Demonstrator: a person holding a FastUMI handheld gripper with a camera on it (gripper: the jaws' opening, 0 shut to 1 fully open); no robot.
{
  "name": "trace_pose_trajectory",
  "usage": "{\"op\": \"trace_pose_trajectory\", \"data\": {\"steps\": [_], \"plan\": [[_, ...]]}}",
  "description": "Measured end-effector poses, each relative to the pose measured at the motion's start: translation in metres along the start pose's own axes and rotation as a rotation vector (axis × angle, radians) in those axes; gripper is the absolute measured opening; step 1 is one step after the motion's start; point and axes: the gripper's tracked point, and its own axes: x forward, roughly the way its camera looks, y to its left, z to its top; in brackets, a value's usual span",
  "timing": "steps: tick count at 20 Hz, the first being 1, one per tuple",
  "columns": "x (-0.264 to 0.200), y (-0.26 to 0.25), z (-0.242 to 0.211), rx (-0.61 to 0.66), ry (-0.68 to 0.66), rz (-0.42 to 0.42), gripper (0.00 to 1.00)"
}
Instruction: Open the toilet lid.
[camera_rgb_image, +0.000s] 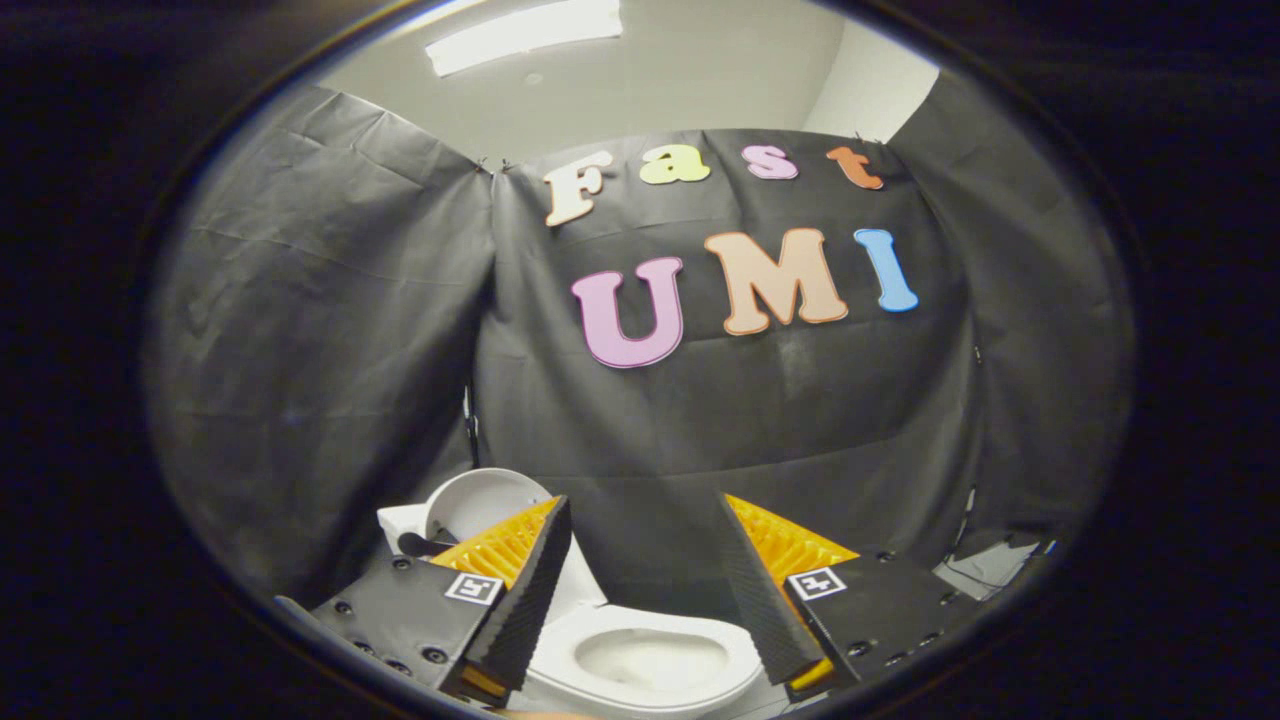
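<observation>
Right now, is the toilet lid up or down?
Up: the lid stands raised behind the exposed bowl. The gripper hangs open above it, holding nothing.

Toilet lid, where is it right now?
In the gripper view, the round white plastic toilet lid stands raised behind the white toilet bowl, partly hidden by the left finger of the open tongs.

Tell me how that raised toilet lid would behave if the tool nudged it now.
The toilet lid looks like rigid moulded plastic, so it should swing as one piece, not flex. It stands upright behind the bowl, so a forward nudge could drop it shut. Its glossy surface probably slides under contact. The tool hangs open, touching nothing.
</observation>
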Motion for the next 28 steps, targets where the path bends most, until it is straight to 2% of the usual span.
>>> {"op": "trace_pose_trajectory", "data": {"steps": [4,11,13,15,28], "plan": [[-0.013,-0.028,0.002,-0.032,0.008,-0.019,0.88],[-0.031,-0.057,0.009,-0.086,0.005,0.044,0.90],[-0.034,-0.056,0.013,-0.072,-0.010,0.101,0.90],[-0.034,-0.066,0.015,-0.055,-0.022,0.117,0.90],[-0.028,-0.131,-0.007,0.052,0.003,0.096,0.90]]}}
